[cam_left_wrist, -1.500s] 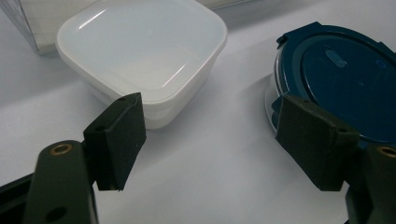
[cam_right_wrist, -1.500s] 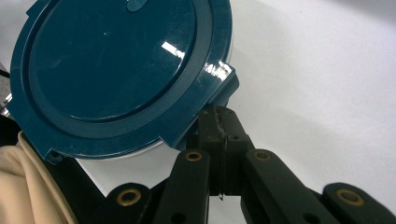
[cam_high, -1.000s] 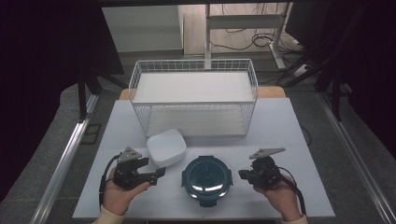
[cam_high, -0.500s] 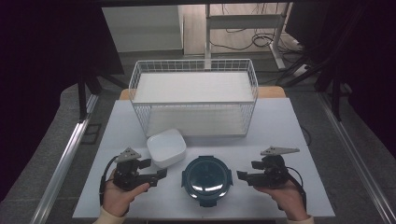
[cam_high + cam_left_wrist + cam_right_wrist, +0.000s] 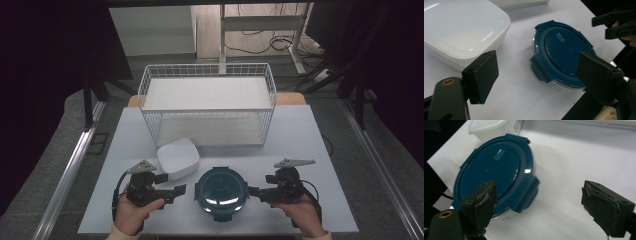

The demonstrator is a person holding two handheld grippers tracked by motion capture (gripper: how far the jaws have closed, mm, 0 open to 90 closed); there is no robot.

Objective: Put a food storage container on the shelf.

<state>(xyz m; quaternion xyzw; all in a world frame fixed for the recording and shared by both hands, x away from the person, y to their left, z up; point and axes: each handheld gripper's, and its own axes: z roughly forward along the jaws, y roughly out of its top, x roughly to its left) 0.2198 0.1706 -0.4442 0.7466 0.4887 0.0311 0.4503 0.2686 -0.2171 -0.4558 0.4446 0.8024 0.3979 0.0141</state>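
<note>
Two grippers flank a round container with a blue clip lid (image 5: 220, 192), which sits on the white surface (image 5: 300, 130) near its front edge. The left gripper (image 5: 177, 190) lies just beside the container on its left, the right gripper (image 5: 253, 190) just beside it on its right; both point inward at it. Each has just been opening, and the jaws stand wide apart with nothing between them. A white square container (image 5: 178, 158) rests behind the left gripper, before a wire basket (image 5: 207, 107).

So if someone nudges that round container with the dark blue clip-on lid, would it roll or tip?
Probably neither: the round blue-lidded container sits flat and low on the white table, so it should slide. Its glossy lid looks stiff but slippery, and the clear base may be glass, so heavyish.
</note>
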